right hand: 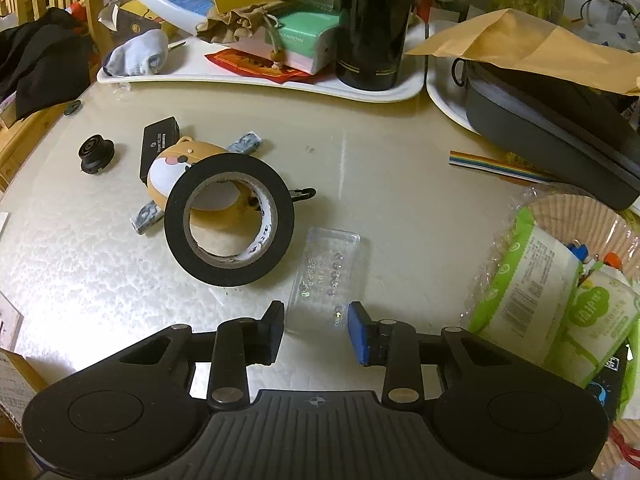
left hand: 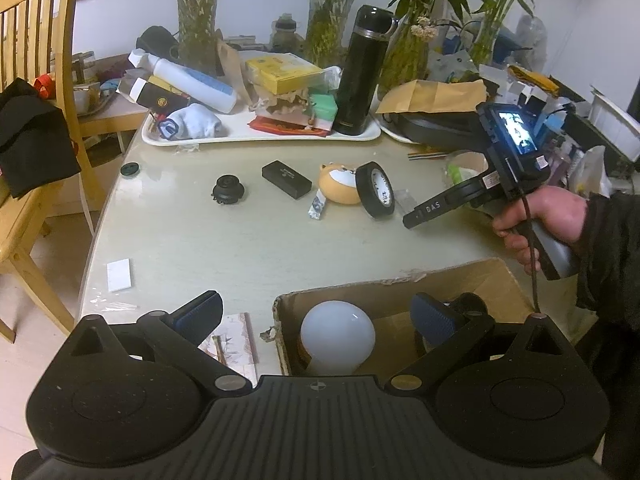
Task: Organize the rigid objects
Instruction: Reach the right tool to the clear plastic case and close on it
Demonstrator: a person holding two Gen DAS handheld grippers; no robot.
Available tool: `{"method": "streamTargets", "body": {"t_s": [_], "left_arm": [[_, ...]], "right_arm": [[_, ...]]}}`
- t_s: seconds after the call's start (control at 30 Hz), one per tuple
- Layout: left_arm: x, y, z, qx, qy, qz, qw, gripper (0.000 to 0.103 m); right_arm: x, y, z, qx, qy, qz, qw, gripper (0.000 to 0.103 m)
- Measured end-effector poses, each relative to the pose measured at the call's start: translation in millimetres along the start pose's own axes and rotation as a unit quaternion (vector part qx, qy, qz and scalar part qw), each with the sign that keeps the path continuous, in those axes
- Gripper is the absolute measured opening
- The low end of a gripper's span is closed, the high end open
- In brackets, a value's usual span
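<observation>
My left gripper (left hand: 320, 312) is open above a cardboard box (left hand: 492, 280) that holds a white light bulb (left hand: 338, 334). My right gripper (right hand: 316, 328) is open, its fingers either side of the near end of a clear plastic case (right hand: 326, 280) lying flat on the table. A black tape roll (right hand: 230, 218) leans on an orange bear-shaped case (right hand: 172, 168). A black rectangular box (right hand: 160, 136) and a small black lens (right hand: 95, 154) lie farther left. In the left wrist view the tape roll (left hand: 376, 190), bear case (left hand: 338, 182), black box (left hand: 286, 179) and lens (left hand: 228, 190) lie mid-table, and the right gripper (left hand: 416, 218) is beside the tape.
A white tray (left hand: 260, 136) at the back carries a black flask (left hand: 362, 72), boxes, a bottle and a sock. A dark case (right hand: 552, 120) under brown paper sits back right. Green packets (right hand: 556, 304) lie right. A wooden chair (left hand: 36, 80) stands left. A white card (left hand: 119, 275) lies near the table's edge.
</observation>
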State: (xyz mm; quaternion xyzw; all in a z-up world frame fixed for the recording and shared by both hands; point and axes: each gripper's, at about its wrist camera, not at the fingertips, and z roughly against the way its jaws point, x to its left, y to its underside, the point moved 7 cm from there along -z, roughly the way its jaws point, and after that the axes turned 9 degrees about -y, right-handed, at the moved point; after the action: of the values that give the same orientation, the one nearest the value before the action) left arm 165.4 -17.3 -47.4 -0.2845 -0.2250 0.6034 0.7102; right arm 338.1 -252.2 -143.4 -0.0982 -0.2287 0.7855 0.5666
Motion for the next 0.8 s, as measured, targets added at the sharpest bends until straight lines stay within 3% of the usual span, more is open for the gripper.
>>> {"method": "streamTargets", "body": {"t_s": [0.17,0.33,0.4,0.43,0.8], "left_arm": [[0.4,0.1,2.2,-0.001,0.002,0.001,1.0000,0.102],[2.9,1.5,3.0,0.001,0.002,0.006,1.0000,0.102],[3.6,1.7,2.7,0.002,0.006,0.011,0.9999,0.102],[3.3,1.9,2.5,0.003,0.009,0.013,0.9999,0.102],[-6.9,-2.8,-2.7,-0.003,0.014,-0.001,0.9999,0.102]], "right_arm": [[-0.6,-4.2,-3.3,-0.015,0.001,-0.006,1.000,0.050],[-1.8,-9.7,-7.7,-0.026,0.007,-0.010,1.000,0.050],[-3.5,-10.0,-6.8,-0.028,0.013,-0.011,0.999,0.037],[-4.6,-9.8,-6.1,-0.027,0.014,-0.013,0.999,0.036],[-13.6,-5.0,18.1,-0.037,0.024,-0.048,0.998,0.035]]}}
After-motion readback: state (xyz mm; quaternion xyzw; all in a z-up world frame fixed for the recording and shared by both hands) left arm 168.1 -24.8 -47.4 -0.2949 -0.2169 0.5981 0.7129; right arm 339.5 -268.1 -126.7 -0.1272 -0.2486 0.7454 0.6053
